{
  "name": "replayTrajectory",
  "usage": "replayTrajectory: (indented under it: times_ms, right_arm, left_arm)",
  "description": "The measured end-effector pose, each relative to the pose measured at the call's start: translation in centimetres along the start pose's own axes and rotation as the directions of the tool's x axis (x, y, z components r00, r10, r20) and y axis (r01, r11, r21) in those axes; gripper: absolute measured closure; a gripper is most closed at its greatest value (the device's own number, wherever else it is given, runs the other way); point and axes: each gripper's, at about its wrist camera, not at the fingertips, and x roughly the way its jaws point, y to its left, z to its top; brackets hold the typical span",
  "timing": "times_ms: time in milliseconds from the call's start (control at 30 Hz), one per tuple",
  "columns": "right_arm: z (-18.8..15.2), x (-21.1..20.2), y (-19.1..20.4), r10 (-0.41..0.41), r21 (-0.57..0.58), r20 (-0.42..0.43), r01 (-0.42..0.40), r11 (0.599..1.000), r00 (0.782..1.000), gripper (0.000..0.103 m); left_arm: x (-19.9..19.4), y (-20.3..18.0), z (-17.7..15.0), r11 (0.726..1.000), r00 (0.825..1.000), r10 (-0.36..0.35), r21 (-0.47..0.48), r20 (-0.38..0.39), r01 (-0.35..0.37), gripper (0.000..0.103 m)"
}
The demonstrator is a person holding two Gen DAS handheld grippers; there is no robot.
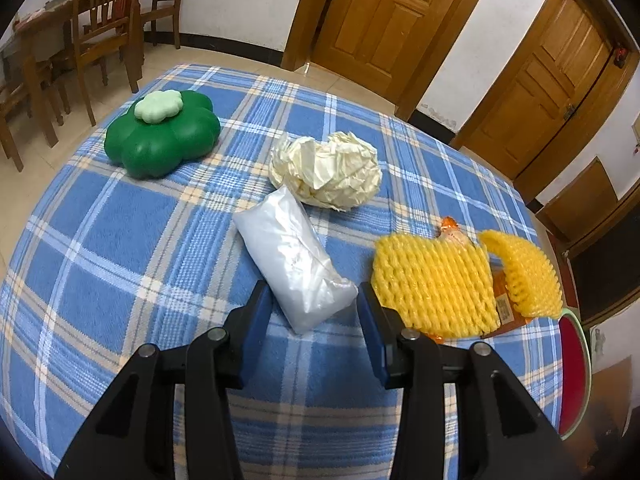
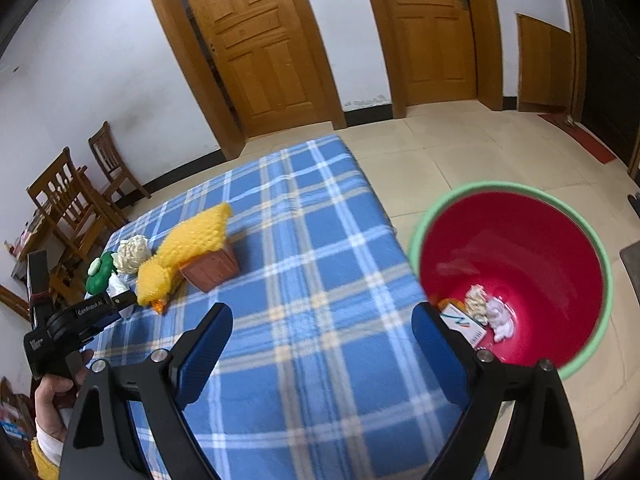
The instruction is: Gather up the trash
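Observation:
My left gripper (image 1: 316, 300) is open, its blue pads on either side of the near end of a white plastic bag (image 1: 292, 256) lying on the blue plaid tablecloth (image 1: 120, 240). A crumpled cream paper ball (image 1: 326, 170) lies just beyond it. Yellow foam fruit netting (image 1: 436, 280) rests on an orange packet (image 1: 508, 312) to the right. My right gripper (image 2: 322, 326) is open and empty above the table's right edge, next to a red bin with a green rim (image 2: 520, 240) holding several scraps (image 2: 480, 312). The netting (image 2: 188, 248) also shows there.
A green clover-shaped container (image 1: 164, 136) with a pale lid stands at the table's far left. Wooden chairs (image 1: 104, 20) stand beyond the table. Two wooden doors (image 2: 256, 40) are in the back wall. The left hand-held gripper (image 2: 72, 320) shows at the right wrist view's left edge.

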Motion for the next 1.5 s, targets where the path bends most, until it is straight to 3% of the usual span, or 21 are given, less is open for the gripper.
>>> replayTrajectory:
  times_ms: [633, 700, 900, 1067, 1133, 1500]
  right_arm:
    - [3.6, 6.7, 7.1, 0.081, -0.079, -0.052, -0.085, 0.993, 0.995, 0.011]
    - [3.9, 7.4, 7.7, 0.086, -0.082, -0.056, -0.091, 0.992, 0.995, 0.014]
    - [4.4, 9.5, 8.7, 0.132, -0.078, -0.091, -0.139, 0.987, 0.987, 0.041]
    - [4.5, 8.9, 9.6, 0.151, -0.126, -0.066, -0.158, 0.979, 0.986, 0.079]
    - [4.5, 8.6, 9.8, 0.159, -0.144, -0.062, -0.166, 0.976, 0.985, 0.089]
    - [5.0, 4.5, 8.8, 0.198, -0.14, 0.038, -0.191, 0.972, 0.98, 0.093]
  left_arm:
    - [-3.3, 2.6, -1.3, 0.996, 0.995, -0.081, 0.05, 0.06, 0.078, 0.062]
    - [-3.5, 2.5, -1.3, 0.995, 0.994, -0.092, 0.056, 0.064, 0.089, 0.062]
    - [-3.6, 2.0, -1.5, 0.989, 0.99, -0.127, 0.082, 0.061, 0.122, 0.062]
    - [-3.5, 1.7, -1.7, 0.987, 0.988, -0.14, 0.092, 0.058, 0.134, 0.062]
    - [-3.6, 1.6, -1.7, 0.986, 0.988, -0.142, 0.094, 0.058, 0.136, 0.062]
    - [-4.8, 0.5, -2.1, 0.981, 0.984, -0.167, 0.113, 0.064, 0.159, 0.062]
